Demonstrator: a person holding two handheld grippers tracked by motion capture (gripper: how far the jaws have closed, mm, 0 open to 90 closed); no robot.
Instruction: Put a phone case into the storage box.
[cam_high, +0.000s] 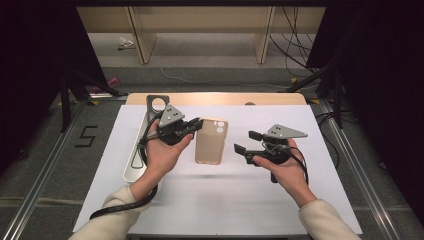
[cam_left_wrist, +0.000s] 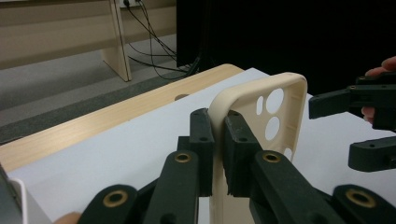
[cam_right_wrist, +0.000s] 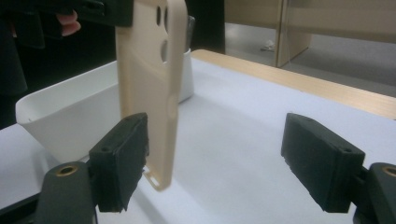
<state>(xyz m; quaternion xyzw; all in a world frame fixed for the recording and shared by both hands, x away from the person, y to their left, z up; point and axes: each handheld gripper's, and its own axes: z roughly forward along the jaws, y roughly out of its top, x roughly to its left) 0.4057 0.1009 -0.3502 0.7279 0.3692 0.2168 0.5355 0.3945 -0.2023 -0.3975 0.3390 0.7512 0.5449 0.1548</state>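
A beige phone case (cam_high: 211, 141) with round camera holes hangs in the air above the white mat. My left gripper (cam_high: 192, 127) is shut on its upper left edge; in the left gripper view the two pads (cam_left_wrist: 201, 140) clamp the case's rim (cam_left_wrist: 261, 107). My right gripper (cam_high: 245, 143) stands open just right of the case, apart from it. In the right gripper view the case (cam_right_wrist: 149, 79) hangs in front of the left jaw, with a wide gap to the right jaw.
A long white tray (cam_high: 134, 161) lies at the mat's left side under my left hand, with a grey metal part (cam_high: 157, 103) at its far end. The white mat (cam_high: 225, 195) covers a wooden table (cam_high: 215, 98). Dark stands flank both sides.
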